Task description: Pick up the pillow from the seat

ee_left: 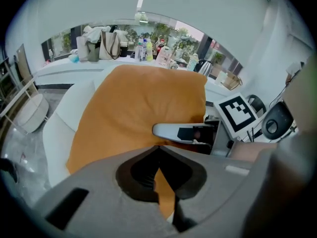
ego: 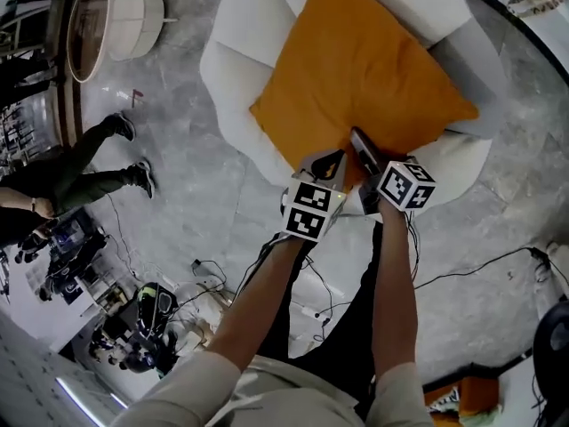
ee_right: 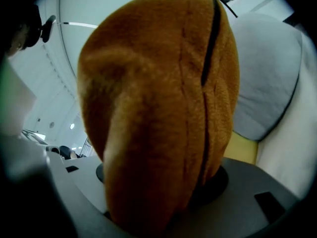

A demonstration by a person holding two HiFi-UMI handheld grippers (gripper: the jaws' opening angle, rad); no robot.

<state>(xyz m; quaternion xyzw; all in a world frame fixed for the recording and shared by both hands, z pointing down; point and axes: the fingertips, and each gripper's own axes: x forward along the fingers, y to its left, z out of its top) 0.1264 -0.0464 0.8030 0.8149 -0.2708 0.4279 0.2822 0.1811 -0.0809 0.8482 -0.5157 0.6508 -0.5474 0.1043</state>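
Observation:
An orange pillow (ego: 356, 69) lies on a white seat (ego: 236, 56). Both grippers are at its near corner. My left gripper (ego: 325, 164) is shut, with a thin fold of the pillow's (ee_left: 138, 103) edge pinched between its jaws (ee_left: 159, 152). My right gripper (ego: 363, 151) sits just to the right, over the same corner. In the right gripper view the bunched pillow (ee_right: 158, 108) fills the space between the jaws and hides the fingers, and it looks squeezed. The right gripper's pale finger (ee_left: 173, 131) lies across the pillow in the left gripper view.
A round side table (ego: 87, 27) and a white drum-shaped stool (ego: 135, 12) stand at the far left. A person's dark-clad legs (ego: 80, 163) are on the left, with equipment below them. Cables (ego: 480, 269) trail over the grey floor. A cluttered counter (ee_left: 124, 48) runs behind the seat.

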